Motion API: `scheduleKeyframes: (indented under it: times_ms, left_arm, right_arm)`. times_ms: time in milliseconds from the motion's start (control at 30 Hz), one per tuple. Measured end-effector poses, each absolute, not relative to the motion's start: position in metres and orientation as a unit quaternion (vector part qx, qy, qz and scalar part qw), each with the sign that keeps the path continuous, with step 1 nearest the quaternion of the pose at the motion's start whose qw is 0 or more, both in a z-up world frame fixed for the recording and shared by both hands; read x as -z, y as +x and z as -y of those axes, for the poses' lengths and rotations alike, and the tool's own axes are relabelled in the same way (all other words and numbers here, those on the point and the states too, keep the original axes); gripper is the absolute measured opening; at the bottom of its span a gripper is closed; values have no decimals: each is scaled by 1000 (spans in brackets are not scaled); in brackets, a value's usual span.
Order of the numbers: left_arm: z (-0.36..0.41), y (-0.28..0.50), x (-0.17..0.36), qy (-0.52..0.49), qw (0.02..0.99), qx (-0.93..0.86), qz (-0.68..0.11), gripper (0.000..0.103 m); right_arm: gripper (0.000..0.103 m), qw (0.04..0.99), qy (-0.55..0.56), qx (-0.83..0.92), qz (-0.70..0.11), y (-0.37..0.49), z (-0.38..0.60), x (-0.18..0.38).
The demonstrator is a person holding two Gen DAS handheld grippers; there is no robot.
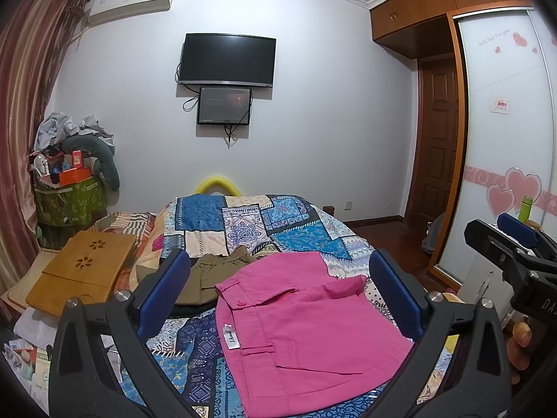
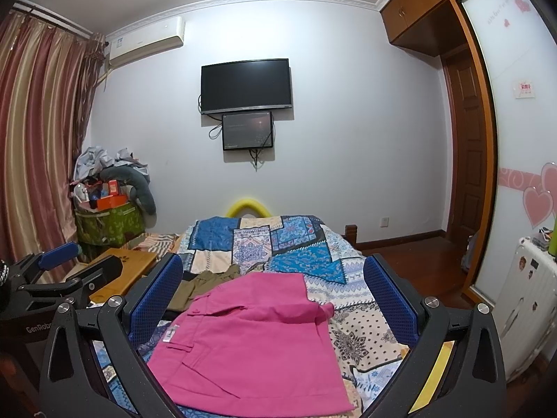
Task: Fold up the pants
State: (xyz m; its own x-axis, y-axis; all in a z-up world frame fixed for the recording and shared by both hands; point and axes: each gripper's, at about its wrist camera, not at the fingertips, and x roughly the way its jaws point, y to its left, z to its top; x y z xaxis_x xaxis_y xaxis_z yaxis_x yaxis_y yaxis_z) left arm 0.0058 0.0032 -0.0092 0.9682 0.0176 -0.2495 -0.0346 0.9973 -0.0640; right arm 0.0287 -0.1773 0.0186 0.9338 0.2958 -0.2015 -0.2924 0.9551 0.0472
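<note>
Fingers [image 1: 167, 292] spread (both grippers) | pink pants [image 1: 306, 341] folded | quilt [image 1: 296, 223]

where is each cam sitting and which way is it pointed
Left wrist: sits on the left gripper, looking forward over the pink pants on the quilt toward the TV; its own open fingers show, plus the right gripper at the right edge.
Right wrist: sits on the right gripper, facing the same way; its open fingers show, with the left gripper at the left edge.
Shared: pink pants, olive garment, quilt, TV, wardrobe.
</note>
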Motion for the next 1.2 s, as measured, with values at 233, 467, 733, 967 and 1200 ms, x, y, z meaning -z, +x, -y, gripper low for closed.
scheduleKeyframes:
  times_ms: [233, 467, 733, 967, 1200]
  left_arm:
    - [-3, 6, 9, -34, 991, -13, -126, 103]
    - [-3, 6, 9, -34, 991, -13, -126, 103]
    - [-4, 9, 12, -36, 991, -12, -131, 103]
    - [-10, 45, 22, -37, 986, -9, -165, 103]
    - [-26, 106, 46, -29, 975, -34, -217, 103]
  right_arm:
    - [103, 983, 9, -150, -104, 28, 177, -17]
    - [103, 982, 15, -155, -108, 30, 177, -18]
    - [103, 981, 17, -158, -115, 35, 175, -14]
    - [103, 979, 9, -153, -136, 55, 173, 0]
    - [103, 974, -2, -140, -176, 93, 178, 26]
